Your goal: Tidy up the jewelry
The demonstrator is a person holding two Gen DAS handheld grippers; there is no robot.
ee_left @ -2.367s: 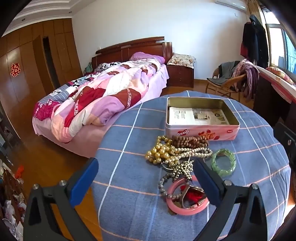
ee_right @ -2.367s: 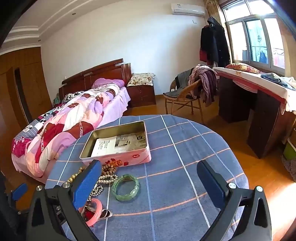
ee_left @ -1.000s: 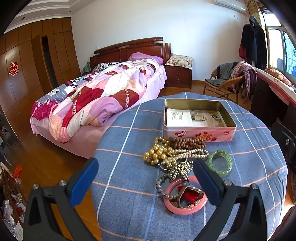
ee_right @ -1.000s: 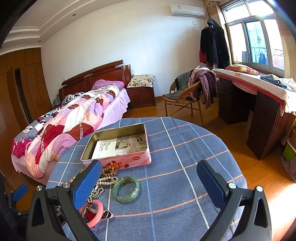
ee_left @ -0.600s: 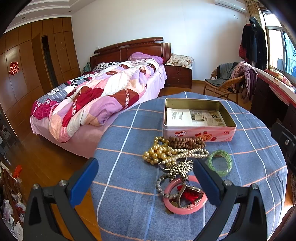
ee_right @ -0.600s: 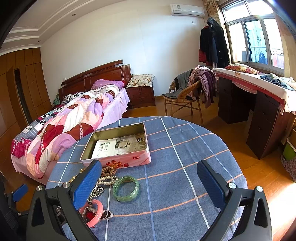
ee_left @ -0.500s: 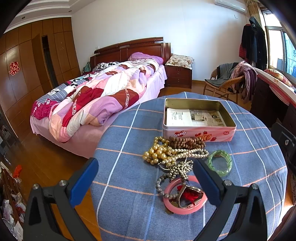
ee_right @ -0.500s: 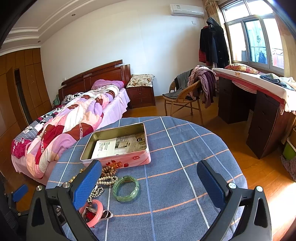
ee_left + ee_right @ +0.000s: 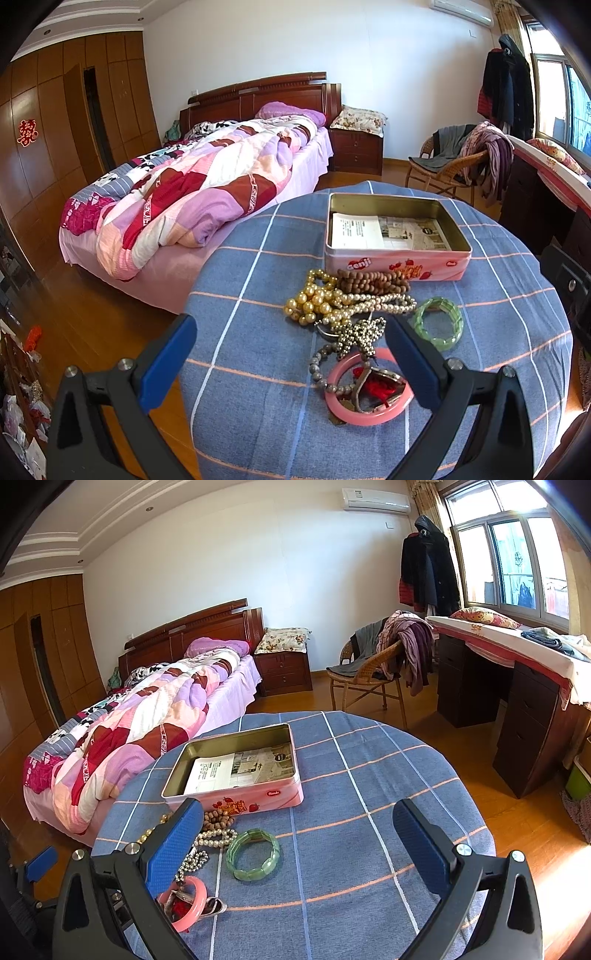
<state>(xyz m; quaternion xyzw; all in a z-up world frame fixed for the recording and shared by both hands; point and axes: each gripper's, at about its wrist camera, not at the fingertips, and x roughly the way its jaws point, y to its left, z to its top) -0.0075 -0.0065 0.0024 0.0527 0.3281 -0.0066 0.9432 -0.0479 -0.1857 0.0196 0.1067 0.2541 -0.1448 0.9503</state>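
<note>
Both grippers, left gripper [image 9: 288, 354] and right gripper [image 9: 295, 834], are hovering with jaws apart; the rigid green bangle [image 9: 253, 854], lying just ahead-left of the right gripper, looks slippery, so gripping across its rim seems best.

The left wrist view is taken from the near left edge of the round surface [image 9: 258, 369], aimed forward between its own blue fingers [image 9: 166, 363] and close above the jewelry pile [image 9: 347, 306], with the bed [image 9: 207, 184] behind. The right wrist view is taken from the near right side, held a little higher and farther back, aimed over the bare right half of the surface [image 9: 369, 812] toward the window [image 9: 509, 561]. The pink tin [image 9: 397, 236], the green bracelet [image 9: 253, 854], the pile, the bed and the wicker chair [image 9: 369, 675] are shared by both views.
</note>
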